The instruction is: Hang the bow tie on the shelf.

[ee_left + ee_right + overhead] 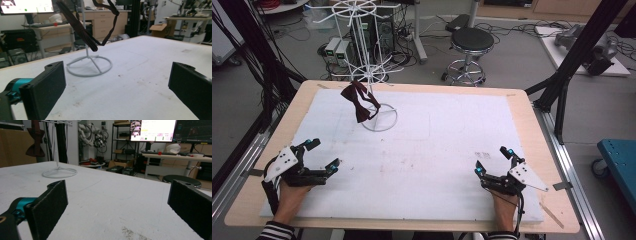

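On the far left of the white foam-covered table (pixel 437 150), a dark maroon fabric bow tie (pixel 359 102) hangs by its strap from a white wire display stand (pixel 374 75), its knot dangling just above the stand's ring base. Both hand-held tools rest near the front edge, well apart from it: the left gripper (pixel 326 155) and the right gripper (pixel 494 160) each have jaws spread wide, holding nothing. Soft, light and floppy, the tie would likely sag and swing when touched; a pinch at its firmer centre knot, or on the strap near the hook, looks the surest hold. Its fabric seems unlikely to slip between padded jaws.
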`<action>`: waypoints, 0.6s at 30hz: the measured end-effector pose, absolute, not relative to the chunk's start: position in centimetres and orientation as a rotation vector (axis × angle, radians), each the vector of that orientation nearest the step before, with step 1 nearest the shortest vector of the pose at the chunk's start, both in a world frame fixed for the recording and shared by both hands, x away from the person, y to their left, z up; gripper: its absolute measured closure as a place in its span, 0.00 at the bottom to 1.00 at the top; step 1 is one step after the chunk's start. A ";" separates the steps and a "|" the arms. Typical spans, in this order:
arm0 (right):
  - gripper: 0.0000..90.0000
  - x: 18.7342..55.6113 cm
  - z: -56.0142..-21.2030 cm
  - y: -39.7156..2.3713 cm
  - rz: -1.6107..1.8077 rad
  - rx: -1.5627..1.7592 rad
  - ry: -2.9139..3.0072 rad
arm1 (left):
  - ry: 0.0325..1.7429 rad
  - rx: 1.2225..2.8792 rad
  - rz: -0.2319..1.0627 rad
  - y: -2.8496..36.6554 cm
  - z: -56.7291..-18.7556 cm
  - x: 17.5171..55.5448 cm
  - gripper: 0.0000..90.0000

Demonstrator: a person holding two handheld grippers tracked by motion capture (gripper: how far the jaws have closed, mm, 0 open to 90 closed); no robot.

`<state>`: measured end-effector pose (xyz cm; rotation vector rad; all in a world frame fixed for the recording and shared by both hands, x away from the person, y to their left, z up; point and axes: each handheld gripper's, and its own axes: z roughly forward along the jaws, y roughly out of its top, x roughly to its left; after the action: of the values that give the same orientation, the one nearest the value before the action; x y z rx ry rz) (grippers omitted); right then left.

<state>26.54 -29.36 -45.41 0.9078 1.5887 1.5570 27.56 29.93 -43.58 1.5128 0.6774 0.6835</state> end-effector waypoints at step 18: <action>0.02 26.5 -45.4 -29.3 1.554 0.911 1.592 | 0.682 1.464 0.686 30.0 -45.3 27.1 0.02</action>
<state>26.55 -29.34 -45.41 0.9113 1.5918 1.5535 27.14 29.99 -45.29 1.4641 0.6815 0.6860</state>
